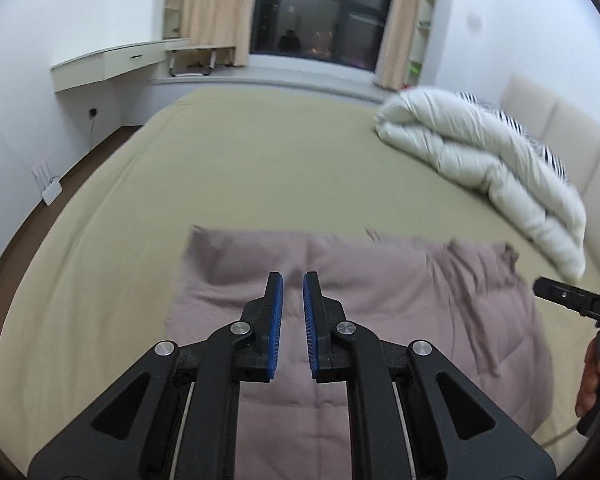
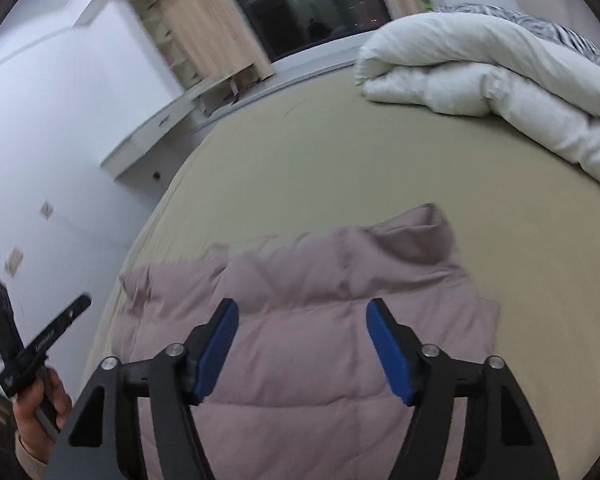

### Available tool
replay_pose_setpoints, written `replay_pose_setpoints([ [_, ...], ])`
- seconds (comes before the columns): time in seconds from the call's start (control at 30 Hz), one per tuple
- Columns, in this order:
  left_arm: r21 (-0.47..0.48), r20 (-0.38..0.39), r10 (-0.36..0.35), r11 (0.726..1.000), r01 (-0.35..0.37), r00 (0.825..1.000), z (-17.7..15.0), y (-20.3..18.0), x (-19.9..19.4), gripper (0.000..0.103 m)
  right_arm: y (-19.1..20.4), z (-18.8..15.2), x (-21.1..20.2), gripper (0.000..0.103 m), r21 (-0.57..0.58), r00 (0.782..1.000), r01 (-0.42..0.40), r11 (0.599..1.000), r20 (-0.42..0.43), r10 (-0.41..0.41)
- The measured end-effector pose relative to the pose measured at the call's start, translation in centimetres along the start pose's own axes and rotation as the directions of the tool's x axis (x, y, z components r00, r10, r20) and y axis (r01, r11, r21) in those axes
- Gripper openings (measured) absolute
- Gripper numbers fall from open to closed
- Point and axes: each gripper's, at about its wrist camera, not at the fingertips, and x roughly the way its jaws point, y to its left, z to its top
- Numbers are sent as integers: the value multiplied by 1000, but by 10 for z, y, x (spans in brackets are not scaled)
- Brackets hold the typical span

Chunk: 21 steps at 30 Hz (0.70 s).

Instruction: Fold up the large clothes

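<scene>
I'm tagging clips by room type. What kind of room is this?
Most likely a home bedroom: a wide bed with a tan sheet, a rolled white duvet by the padded beige headboard, and beige curtains framing a dark window.

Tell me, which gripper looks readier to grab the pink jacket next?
Probably the right gripper: its jaws are wide open above the jacket, near the raised fold. The left gripper also hovers over it, but its jaws are nearly closed.
</scene>
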Motion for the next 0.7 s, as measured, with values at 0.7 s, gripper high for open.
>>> replay_pose_setpoints([
  [0.7,140,-115,153,981,-137,981,-46,-17,198,10,-15,9,172,69,-100,972,213,972,-83,-221],
])
